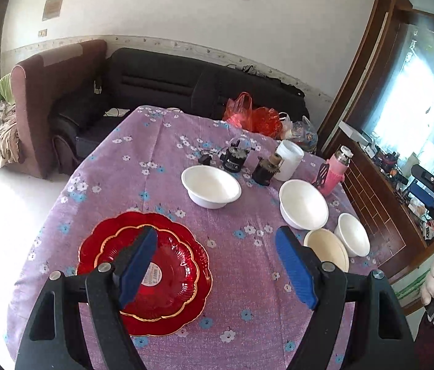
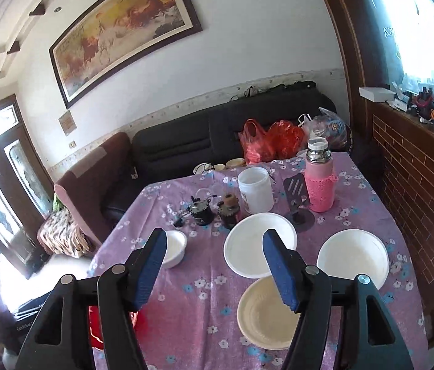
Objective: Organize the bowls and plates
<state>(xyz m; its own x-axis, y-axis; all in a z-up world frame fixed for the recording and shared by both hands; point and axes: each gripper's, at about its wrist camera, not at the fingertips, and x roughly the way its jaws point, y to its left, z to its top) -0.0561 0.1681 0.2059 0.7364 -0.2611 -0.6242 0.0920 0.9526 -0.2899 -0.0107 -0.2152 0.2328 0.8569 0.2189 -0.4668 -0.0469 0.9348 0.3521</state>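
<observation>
l gripper [image 1: 217, 265] jaws wide, empty, above red plate stack [image 1: 167, 280] at table's near-left edge. r gripper [image 2: 213, 268] jaws apart, empty; cream plate [image 2: 263, 314] just below-right of it, white bowls [image 2: 260, 243] beyond twd right edge. r hand nearer bowls; prob. next pick.

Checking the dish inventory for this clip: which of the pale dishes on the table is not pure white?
The cream plate, shallow and yellowish, lying nearest the right tongs; the three white bowls are deeper.
</observation>
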